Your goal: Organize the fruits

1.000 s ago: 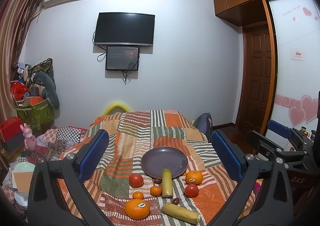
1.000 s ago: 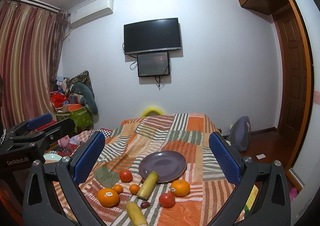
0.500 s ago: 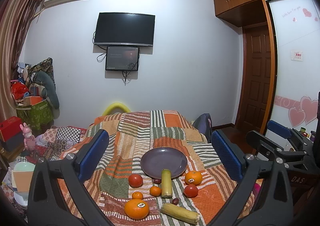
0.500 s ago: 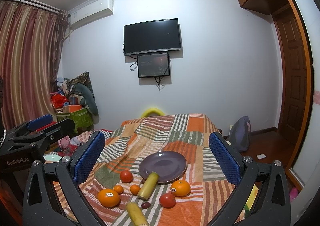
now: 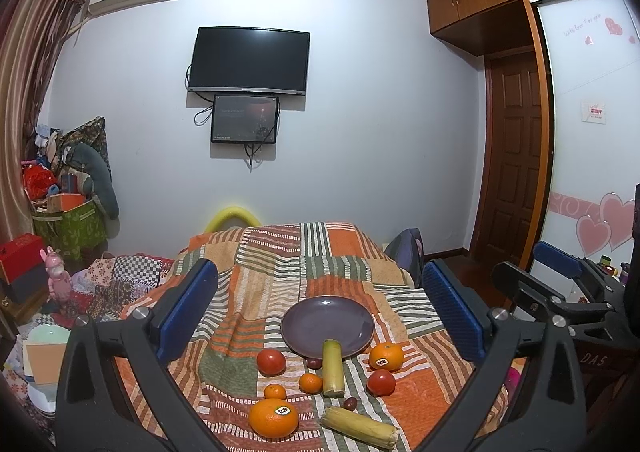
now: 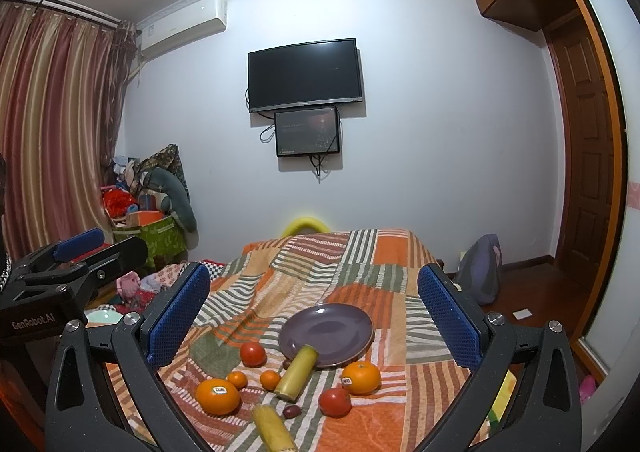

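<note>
left tongs [image 5: 320, 308]: my jaws stand wide apart, nothing between them, held above the near end of the bed.
right tongs [image 6: 314, 308]: same, spread wide and empty.
fruit spot: all loose on the striped blanket [image 5: 280, 264] ahead of and below both tongs, just short of the purple plate [image 5: 327, 326], which is bare except where 1 corn touches its rim.
count: 2 big oranges, 2 small ones, 2 tomatoes, 2 corn pieces, 2 dark small fruits I can't name.
key relation: big stickered orange [image 5: 274, 418] is nearest my left tongs, low and slightly left of centre; the other orange [image 6: 361, 377] and tomato [image 6: 335, 402] sit on my right tongs' side.
long axes: upright-looking corn [image 5: 333, 368] points straight at the plate, far end on its rim; near corn [image 5: 360, 429] lies crosswise.
judged next: left goes down for the near orange, plate is further ahead.
view gap: left view shows the near corn whole; right view crops it at the bottom edge but shows the second tomato [image 6: 253, 353] well clear of the plate.
</note>
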Demonstrator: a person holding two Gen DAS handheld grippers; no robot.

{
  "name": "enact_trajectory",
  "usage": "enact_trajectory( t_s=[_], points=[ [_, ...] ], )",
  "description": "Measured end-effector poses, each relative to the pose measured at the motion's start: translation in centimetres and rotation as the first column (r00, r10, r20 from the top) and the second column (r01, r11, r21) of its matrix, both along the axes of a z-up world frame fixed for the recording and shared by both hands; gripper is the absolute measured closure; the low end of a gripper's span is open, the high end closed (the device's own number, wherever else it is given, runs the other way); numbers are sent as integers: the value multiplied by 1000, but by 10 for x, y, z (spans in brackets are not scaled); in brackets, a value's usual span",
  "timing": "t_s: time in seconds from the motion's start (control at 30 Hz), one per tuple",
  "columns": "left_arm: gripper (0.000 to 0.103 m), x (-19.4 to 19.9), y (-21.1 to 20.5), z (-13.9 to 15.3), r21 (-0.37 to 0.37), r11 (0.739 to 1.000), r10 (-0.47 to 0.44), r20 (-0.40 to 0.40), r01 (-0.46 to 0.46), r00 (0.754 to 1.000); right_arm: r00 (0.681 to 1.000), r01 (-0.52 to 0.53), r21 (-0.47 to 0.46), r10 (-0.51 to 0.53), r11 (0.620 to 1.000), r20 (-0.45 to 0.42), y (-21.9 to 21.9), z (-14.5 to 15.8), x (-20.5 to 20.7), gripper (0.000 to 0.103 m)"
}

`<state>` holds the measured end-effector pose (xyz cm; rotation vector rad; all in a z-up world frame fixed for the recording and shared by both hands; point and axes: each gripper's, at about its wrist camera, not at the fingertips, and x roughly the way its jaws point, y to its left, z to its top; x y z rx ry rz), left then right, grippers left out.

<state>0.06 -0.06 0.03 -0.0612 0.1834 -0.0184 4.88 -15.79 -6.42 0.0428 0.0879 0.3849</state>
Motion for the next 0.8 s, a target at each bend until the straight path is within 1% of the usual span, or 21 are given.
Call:
enact_trajectory(
  t_s=[0.33,0.57,0.7,0.73,0.77,0.8],
  points=[
    [0,-1,-1,0,0,1000,-1,3,1,1000,1000,2,1,-2,1000,-3,-1,0,1,0],
    [0,-1,0,-1,4,1000,-2,1,2,1000,1000,7,-6,-7,1000,-23,-1,-2,8,0],
    [0,1,1,-3,6,1000,5,-3,-5,1000,999,-17,-13,17,1000,-35,-1,-5,13,0],
    [3,1,2,-3,6,1000,7,-7,-7,1000,999,-24,-16,24,1000,-42,-1,-7,14,0],
    [9,3,3,-4,4,1000,5,-14,-5,1000,998,-34,-19,33,999,-48,-2,-8,15,1],
    [13,5,4,-5,3,1000,2,-28,-2,1000,997,-47,-23,45,999,-60,-1,-9,18,6]
  ],
)
